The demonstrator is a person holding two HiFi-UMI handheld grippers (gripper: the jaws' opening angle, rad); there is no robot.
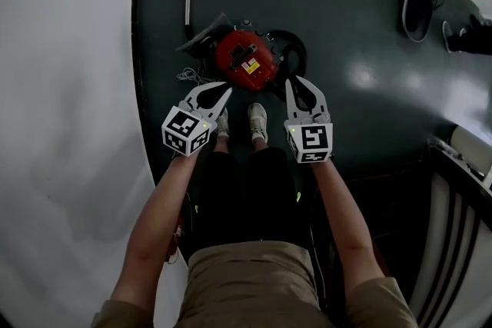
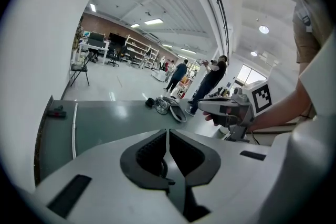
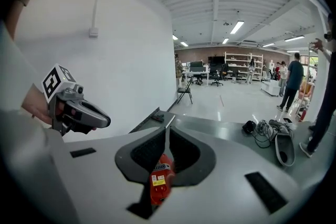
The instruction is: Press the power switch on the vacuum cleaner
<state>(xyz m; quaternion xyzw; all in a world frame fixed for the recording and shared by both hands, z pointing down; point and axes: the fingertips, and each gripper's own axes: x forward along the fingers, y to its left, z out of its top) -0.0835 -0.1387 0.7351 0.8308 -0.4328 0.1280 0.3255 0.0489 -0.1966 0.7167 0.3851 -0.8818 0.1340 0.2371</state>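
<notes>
Right gripper [image 1: 298, 88], jaws pressed together on nothing, hovering at 4 o'clock of the red vacuum cleaner [image 1: 246, 61] on the floor [image 1: 346, 27]; left gripper [image 1: 217, 96] likewise closed, empty. Best to lower closed tips squarely onto the switch, too small to pick out, pressing straight down.

Glossy red plastic vacuum cleaner [image 1: 246, 61], glossy floor [image 1: 354, 27]

The person wears an olive-tan short-sleeved shirt [image 1: 250, 280], black trousers or shorts [image 1: 244, 192] and pale grey sneakers [image 1: 257, 121]. The left gripper [image 1: 223, 92] and right gripper [image 1: 295, 82] are white with black ridged pads [image 2: 149, 157]. Each carries a cube [image 1: 187, 131] of black-and-white square markers.
</notes>
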